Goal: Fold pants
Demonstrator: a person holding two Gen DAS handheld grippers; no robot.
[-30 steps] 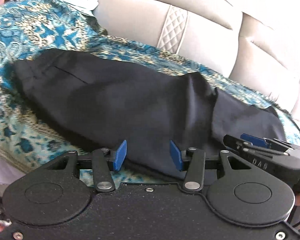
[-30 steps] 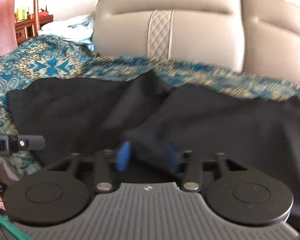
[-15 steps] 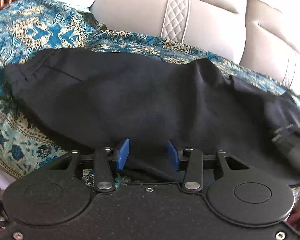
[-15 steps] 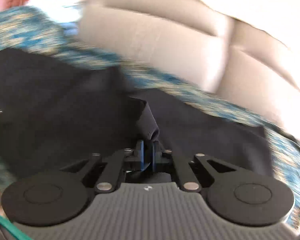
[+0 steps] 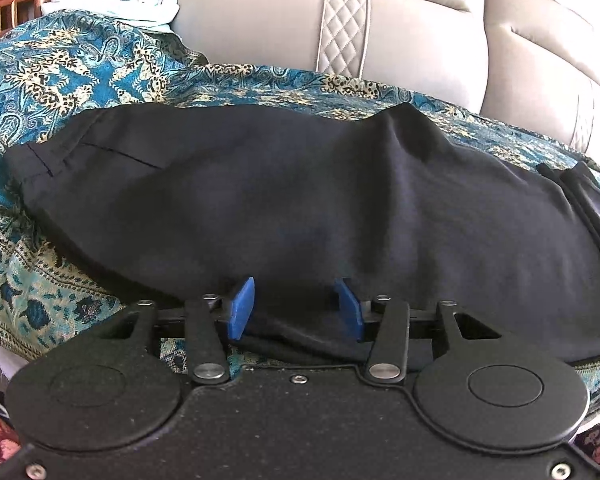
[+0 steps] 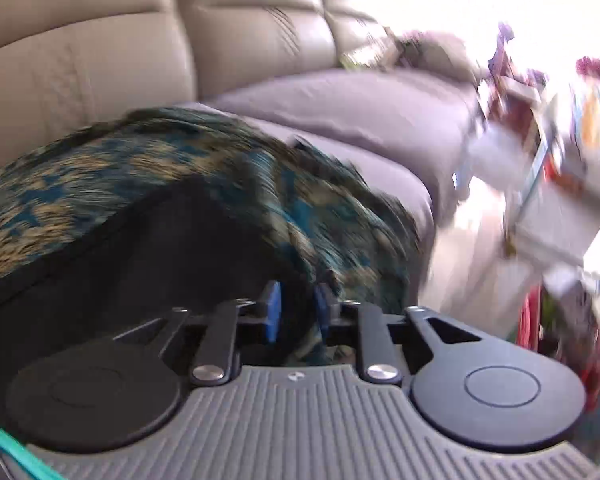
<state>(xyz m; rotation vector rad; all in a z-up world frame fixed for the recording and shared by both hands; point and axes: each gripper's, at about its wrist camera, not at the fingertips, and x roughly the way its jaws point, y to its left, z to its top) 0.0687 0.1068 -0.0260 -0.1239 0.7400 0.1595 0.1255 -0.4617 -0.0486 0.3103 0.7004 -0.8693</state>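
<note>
The right tool [image 6: 294, 312], opening empty after dropping its fold, has swung toward three o'clock, while the left tool [image 5: 294, 306], opening slightly, straddles the sofa-spread pants' [image 5: 300, 208] six-o'clock hem ungripped.

Count on inspection: one pair of black pants [image 5: 300, 208], lying across one teal and gold patterned cloth [image 5: 72, 72]. One beige sofa [image 5: 400, 28], showing one quilted strip on its backrest. One pale blue garment [image 5: 148, 4], bunched at the far corner. Two grippers: one left gripper [image 5: 296, 306], one right gripper [image 6: 296, 312]. Each carries two blue fingers [image 5: 242, 308]. The items beyond the sofa's end are blurred and cannot be counted.
</note>
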